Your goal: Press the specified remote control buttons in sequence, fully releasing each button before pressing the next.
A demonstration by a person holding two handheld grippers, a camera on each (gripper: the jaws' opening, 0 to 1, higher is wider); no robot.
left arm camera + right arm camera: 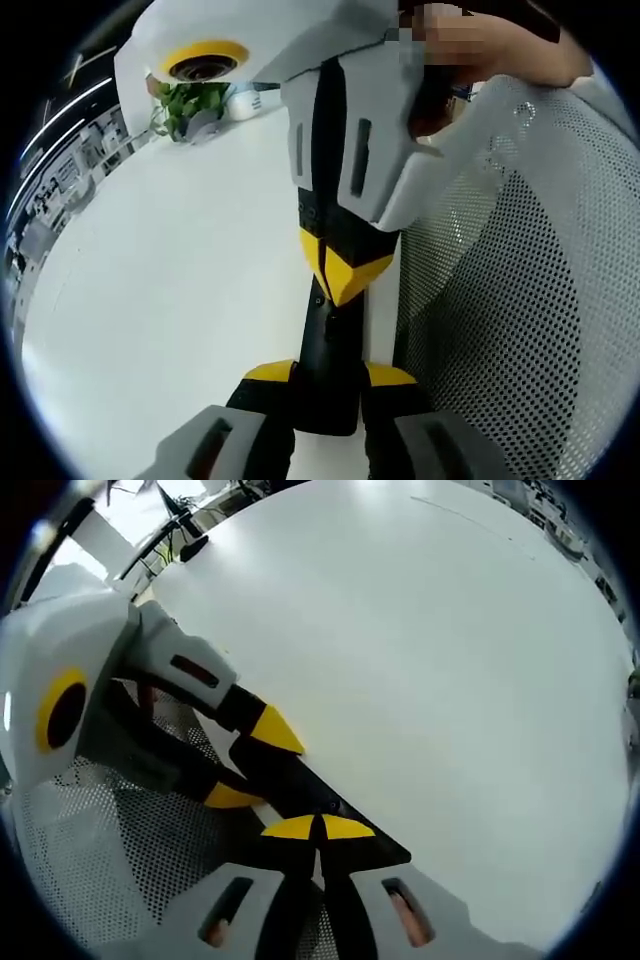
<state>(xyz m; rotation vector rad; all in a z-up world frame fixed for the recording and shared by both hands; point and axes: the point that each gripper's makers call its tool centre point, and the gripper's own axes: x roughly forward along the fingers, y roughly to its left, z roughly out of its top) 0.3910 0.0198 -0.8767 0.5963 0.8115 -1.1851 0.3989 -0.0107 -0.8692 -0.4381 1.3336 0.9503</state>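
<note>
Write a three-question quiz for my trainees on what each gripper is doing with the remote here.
1. True or false: the left gripper has the black remote clamped between its jaws.
2. The right gripper's jaws are: A) wide open; B) closed together, tips at the remote; C) gripping a cup.
3. Fill in: at the far edge of the white table stands a green ____.

Key: 1 true. 2 B. 3 plant.
</note>
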